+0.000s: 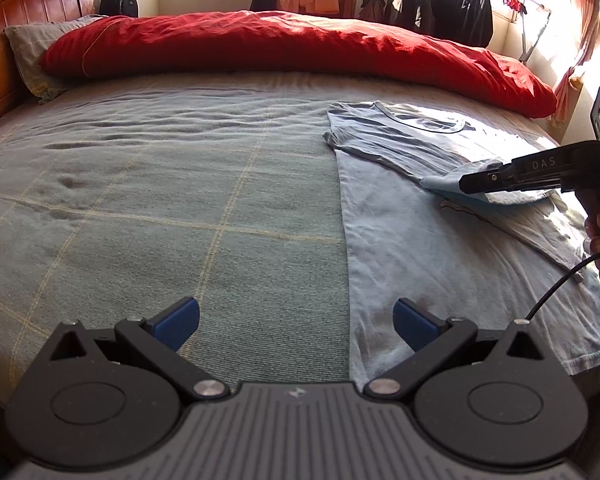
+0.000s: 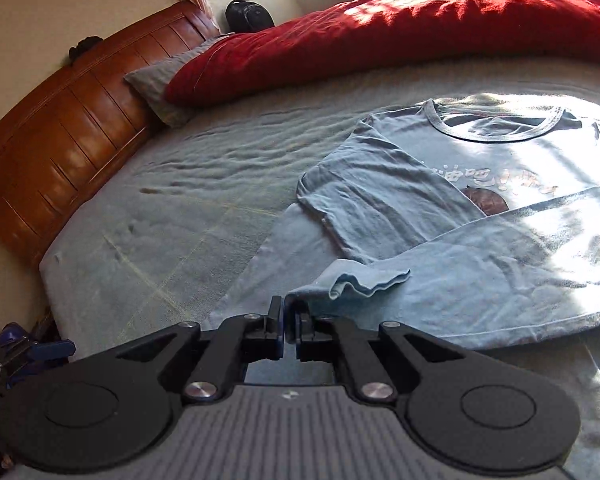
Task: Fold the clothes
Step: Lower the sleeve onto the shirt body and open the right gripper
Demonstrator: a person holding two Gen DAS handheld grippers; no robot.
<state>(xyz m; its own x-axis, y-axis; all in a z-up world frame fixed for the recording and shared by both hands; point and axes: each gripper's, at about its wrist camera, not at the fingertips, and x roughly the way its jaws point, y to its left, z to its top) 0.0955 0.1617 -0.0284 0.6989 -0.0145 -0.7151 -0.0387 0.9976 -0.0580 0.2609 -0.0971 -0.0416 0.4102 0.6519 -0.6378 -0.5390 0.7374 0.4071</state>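
My right gripper (image 2: 288, 312) pinches a soft blue T-shirt (image 1: 400, 240) sleeve, folded inward; left gripper (image 1: 296, 316) gapes wide over the bed's (image 1: 140, 200) ribbed near edge.

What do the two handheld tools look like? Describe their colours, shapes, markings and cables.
Each tool is black: the left tool has two hinged arms on round discs, silver pivot screws, blue pads on its fingertips and a ribbed grey base. The right tool matches it; its side reads "DAS" in pale letters, and a black cable trails from it.
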